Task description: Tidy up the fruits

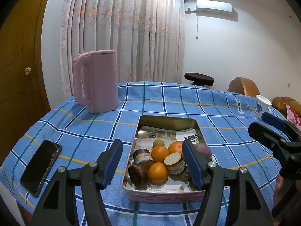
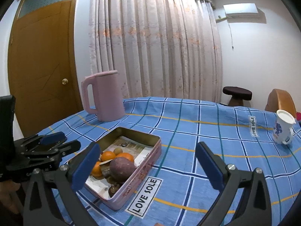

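1. Left gripper [image 1: 152, 162], left wrist view: black plastic arms, ribbed blue pads, jaws apart with nothing pinched, held above the tin [image 1: 199, 131].
2. Tin: rectangular metal box, brassy inner walls, pink outer wall, printed paper lining the bottom. Long axis runs away from the camera. It stands mid-table on the cloth [image 1: 94, 131], a blue check fabric with white, teal and yellow lines.
3. Contents: three round oranges [image 1: 160, 153], smooth skin; one dull purple rounded fruit [image 1: 204, 149]; one small tan ball [image 1: 158, 143]; brown-wrapped cylinders, count unclear.
4. Also there: one matte pink jug [image 1: 97, 82], handle to the left; one black phone [image 1: 40, 167] lying flat, glossy, at left; one white mug [image 1: 260, 105] with blue flowers, at right.
5. Right gripper [image 2: 146, 163], right wrist view: same build, jaws spread wide, empty, over bare cloth beside the tin's right wall.
6. Tin here lies diagonally, near corner toward the camera; purple fruit at its near end, oranges behind. A "LOVE SOLE" label [image 2: 144, 196] lies just beside it.
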A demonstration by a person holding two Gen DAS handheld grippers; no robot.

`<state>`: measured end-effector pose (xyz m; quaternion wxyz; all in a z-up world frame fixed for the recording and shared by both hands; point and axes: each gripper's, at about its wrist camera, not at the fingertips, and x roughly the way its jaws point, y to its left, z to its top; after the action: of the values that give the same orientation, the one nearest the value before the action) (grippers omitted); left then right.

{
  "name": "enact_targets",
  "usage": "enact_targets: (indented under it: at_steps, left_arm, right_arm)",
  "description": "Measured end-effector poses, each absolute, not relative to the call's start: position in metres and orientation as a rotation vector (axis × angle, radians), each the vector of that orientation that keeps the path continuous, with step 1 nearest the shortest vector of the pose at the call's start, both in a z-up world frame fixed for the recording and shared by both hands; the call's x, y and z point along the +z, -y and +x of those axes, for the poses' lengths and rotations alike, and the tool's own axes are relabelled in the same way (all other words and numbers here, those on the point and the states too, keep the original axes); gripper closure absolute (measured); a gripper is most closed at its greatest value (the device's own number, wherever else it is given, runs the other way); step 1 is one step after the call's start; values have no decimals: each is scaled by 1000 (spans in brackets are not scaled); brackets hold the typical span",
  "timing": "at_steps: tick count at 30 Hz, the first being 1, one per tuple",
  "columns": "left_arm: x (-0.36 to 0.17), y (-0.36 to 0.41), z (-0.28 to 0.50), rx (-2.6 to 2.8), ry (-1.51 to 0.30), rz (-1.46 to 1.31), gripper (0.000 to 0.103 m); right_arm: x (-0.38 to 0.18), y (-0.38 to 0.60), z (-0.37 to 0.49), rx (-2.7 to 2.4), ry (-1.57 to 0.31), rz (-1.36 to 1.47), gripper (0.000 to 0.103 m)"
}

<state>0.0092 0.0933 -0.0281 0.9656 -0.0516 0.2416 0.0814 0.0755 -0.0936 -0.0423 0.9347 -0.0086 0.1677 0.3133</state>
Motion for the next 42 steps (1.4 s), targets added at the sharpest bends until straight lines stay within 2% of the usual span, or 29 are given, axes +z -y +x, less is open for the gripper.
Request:
enact_targets:
  at_steps: [42]
  left_arm:
    - [-27,-85,13,190,-500,-111,35]
  right_arm:
    - [-48,94,63,658,-330,-52,0]
